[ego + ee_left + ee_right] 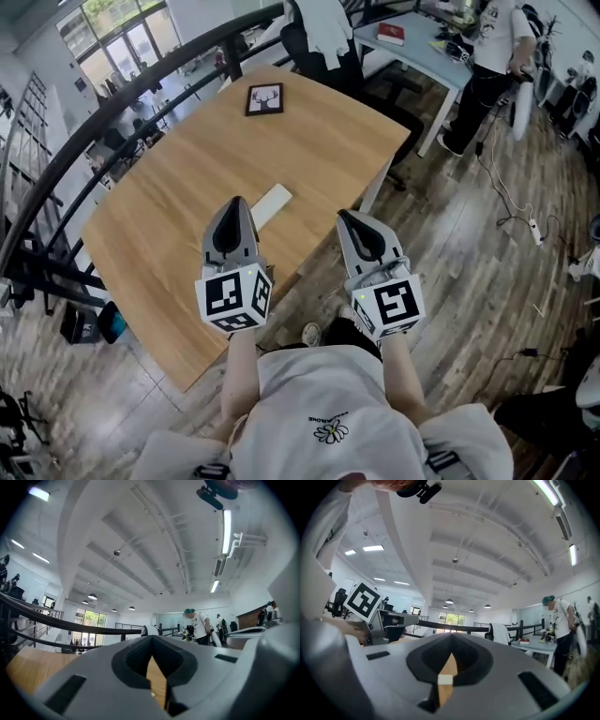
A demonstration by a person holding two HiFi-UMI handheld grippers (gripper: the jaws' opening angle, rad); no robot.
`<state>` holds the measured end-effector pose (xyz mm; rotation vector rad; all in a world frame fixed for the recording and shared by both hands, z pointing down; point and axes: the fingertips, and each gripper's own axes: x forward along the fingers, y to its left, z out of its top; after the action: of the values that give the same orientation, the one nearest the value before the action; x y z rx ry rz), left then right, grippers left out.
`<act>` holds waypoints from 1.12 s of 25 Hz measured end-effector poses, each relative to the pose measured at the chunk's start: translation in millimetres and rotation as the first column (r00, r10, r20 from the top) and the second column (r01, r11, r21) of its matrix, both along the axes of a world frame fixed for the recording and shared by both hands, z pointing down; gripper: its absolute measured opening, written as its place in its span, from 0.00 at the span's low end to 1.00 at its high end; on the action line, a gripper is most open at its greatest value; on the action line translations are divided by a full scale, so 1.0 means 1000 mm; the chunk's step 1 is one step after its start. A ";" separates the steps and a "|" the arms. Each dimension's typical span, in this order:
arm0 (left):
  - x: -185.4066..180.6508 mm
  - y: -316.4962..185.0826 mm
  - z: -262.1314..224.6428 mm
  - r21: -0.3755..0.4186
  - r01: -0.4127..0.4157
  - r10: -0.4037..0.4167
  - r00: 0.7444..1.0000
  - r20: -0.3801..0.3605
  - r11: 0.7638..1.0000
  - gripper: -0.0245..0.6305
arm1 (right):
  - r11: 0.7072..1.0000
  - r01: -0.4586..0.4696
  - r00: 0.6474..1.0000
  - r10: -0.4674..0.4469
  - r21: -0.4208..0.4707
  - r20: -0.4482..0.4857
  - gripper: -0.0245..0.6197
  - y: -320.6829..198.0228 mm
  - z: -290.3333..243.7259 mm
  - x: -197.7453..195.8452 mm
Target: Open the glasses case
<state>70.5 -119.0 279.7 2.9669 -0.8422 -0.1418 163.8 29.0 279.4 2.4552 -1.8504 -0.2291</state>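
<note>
A dark curved railing (112, 122) borders the pale, wood-grained bench (169, 216). The grey left gripper (237, 202) hovers over the bench, its fingers together on nothing. Just right of its tip lies the case (272, 204), a flat white oblong with rounded corners. The right gripper (345, 217) hangs near the bench edge, fingers likewise together and empty. A black-framed deer picture (264, 98) lies farther back, and a person (492, 56) stands at far right.
</note>
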 end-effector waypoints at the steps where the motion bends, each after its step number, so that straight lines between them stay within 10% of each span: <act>1: -0.006 -0.003 0.000 0.008 0.028 -0.028 1.000 0.000 1.000 0.06 | 0.999 0.032 0.999 -0.032 0.011 0.002 0.05 -0.008 0.000 0.001; 20: -0.020 -0.070 0.011 0.007 0.405 -0.405 0.912 0.067 0.914 0.06 | 0.914 0.403 0.915 -0.403 0.046 -0.020 0.05 -0.149 -0.027 0.050; 28: -0.007 -0.081 0.031 -0.040 0.538 -0.536 0.843 0.056 0.842 0.06 | 0.820 0.572 0.815 -0.569 -0.004 -0.110 0.05 -0.157 -0.035 0.056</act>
<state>63.7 -199.5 310.5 2.6017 -1.6373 -0.0727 220.0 -128.0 244.8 1.7767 -2.4953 -0.4044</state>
